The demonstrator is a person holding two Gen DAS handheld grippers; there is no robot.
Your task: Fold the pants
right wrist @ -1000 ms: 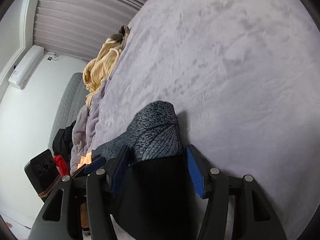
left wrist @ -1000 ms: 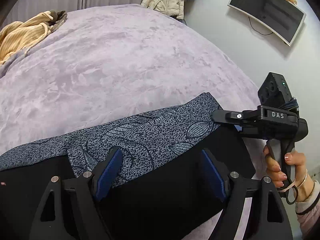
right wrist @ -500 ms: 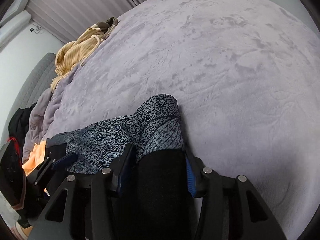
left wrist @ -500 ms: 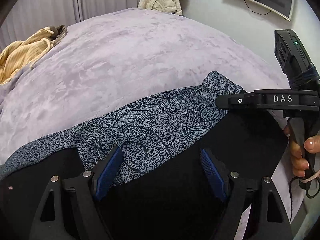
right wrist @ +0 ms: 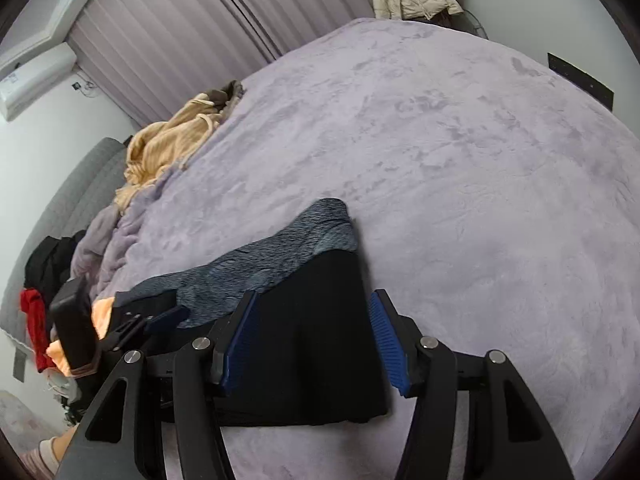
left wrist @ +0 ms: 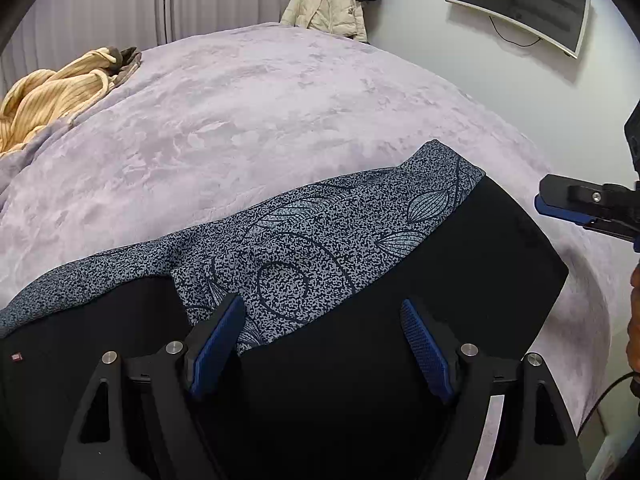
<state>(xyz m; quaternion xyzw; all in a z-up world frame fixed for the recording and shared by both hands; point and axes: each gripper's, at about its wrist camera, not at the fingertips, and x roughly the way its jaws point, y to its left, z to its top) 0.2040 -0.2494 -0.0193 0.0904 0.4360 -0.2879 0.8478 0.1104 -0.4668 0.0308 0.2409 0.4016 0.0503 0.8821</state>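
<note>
The pants (left wrist: pixel 320 240) lie folded on the lilac bed cover (left wrist: pixel 260 112), a grey leaf-patterned layer at the far side and a black layer (left wrist: pixel 460 280) nearer me. My left gripper (left wrist: pixel 320 304) hovers over them, fingers wide apart and open. In the right wrist view the pants (right wrist: pixel 312 340) lie under my right gripper (right wrist: pixel 313 298). Its jaws are opening, and the black fabric shows between the blue pads without being pressed. The right gripper (left wrist: pixel 560 208) also shows at the right edge of the left wrist view, off the cloth. The left gripper (right wrist: pixel 160 316) appears low on the left.
A yellow ribbed garment (left wrist: pixel 52 96) is heaped at the bed's far left. A cream jacket (left wrist: pixel 328 8) hangs behind the bed, and a screen (left wrist: pixel 520 4) is on the wall. Red and black clothes (right wrist: pixel 36 312) lie beside a grey headboard (right wrist: pixel 72 192). A hand (left wrist: pixel 634 320) shows at the right.
My right gripper has let go of the pants' folded end, widened its jaws and pulled up and back. In the left wrist view it slid to the right edge.
</note>
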